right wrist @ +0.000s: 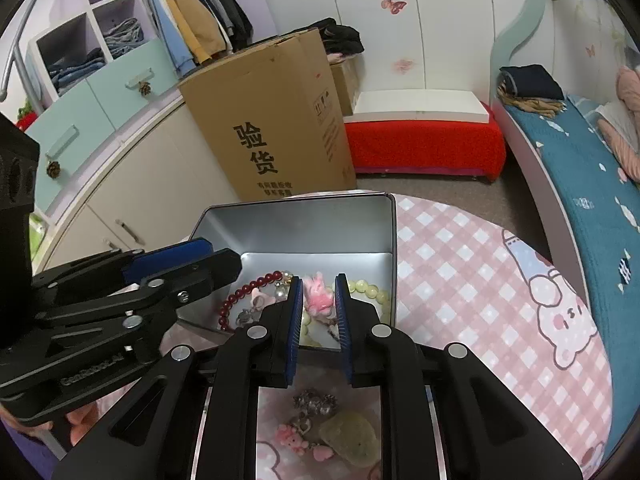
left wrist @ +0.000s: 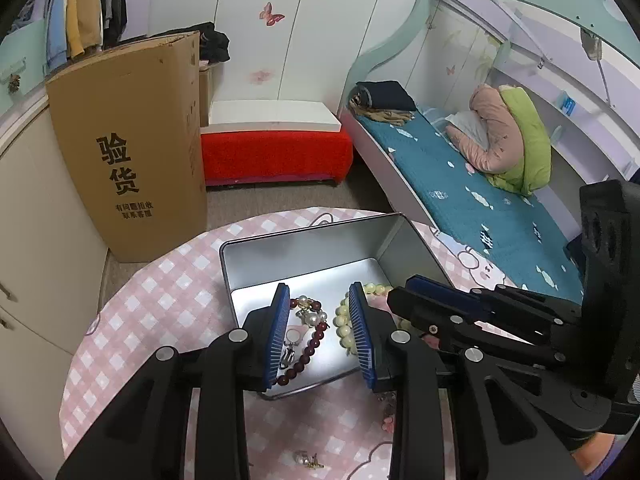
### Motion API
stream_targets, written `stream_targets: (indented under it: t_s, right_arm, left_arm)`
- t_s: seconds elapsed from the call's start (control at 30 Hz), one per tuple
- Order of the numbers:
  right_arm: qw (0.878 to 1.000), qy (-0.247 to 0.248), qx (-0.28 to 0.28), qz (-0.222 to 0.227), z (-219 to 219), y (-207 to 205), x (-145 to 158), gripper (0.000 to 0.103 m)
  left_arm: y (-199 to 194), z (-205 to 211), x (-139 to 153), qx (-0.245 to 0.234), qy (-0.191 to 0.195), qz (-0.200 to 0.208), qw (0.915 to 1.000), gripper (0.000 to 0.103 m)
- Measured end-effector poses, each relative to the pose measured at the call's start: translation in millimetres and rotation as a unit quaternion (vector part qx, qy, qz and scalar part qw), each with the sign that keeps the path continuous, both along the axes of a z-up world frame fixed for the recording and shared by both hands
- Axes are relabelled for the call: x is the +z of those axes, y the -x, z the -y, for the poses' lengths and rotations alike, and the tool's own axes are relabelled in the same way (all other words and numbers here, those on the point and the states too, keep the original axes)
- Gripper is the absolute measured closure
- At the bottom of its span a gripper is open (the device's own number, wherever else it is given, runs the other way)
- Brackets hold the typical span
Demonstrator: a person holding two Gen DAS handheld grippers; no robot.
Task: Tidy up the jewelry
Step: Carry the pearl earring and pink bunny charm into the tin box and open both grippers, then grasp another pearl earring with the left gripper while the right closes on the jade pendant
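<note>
Jewelry lies in the metal tin (left wrist: 304, 248) beneath spread left jaws; right jaws pinch a pink charm (right wrist: 317, 294).

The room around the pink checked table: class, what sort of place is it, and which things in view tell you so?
Most likely a child's bedroom: a bed with a teal printed cover, clothes hanging in an open wardrobe, and butterfly stickers on the white panels.

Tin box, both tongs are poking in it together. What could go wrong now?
1. The left tongs and right tongs crowd the tin; they could bump.
2. The pink charm seems only lightly pinched by the right tongs and might drop askew.
3. The red bracelet lies right by the pearls; they could tangle.
</note>
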State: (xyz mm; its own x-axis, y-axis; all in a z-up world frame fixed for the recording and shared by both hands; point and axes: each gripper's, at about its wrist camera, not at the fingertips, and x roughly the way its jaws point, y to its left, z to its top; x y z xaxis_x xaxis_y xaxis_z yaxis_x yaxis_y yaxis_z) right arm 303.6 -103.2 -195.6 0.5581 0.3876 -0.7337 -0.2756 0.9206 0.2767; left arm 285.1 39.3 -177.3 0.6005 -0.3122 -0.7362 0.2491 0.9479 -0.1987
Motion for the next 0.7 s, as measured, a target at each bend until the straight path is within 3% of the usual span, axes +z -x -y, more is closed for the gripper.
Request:
stream_targets:
  t_s: [0.1,0.13,0.17,0.23,0.37,0.5,0.7]
  right_arm:
    - [1.0,-0.001,-0.004,0.002,1,4,3,0.085]
    - [1.0,-0.002,-0.006,0.004,3,6,5,0.083]
    - [1.0,-0.002,-0.008,0.008,4,9,8,0.073]
    - [1.0,0.004,-0.017,0.024,8,18,17,0.059]
    - [0.999,0.008,-0.023,0.043,15,37,33,0.057]
    - [0.998,0.015,-0.034,0.055,25,59,39,0.053]
    - [0.997,0.037,-0.051,0.045,36,83,24,0.052]
  left_arm:
    - [7,-2,4,0.003,0.002,0.004,1.0,0.071]
    - [9,-3,6,0.005,0.003,0.006,1.0,0.064]
    - [14,-5,11,0.011,0.007,0.014,0.9998,0.058]
    - [24,-9,19,0.017,0.01,0.029,0.9994,0.054]
    - [45,-17,31,0.032,0.005,0.055,0.998,0.048]
    - [67,-25,31,0.046,-0.01,0.07,0.9964,0.048]
    - [87,-31,2,0.054,-0.012,0.041,0.9976,0.048]
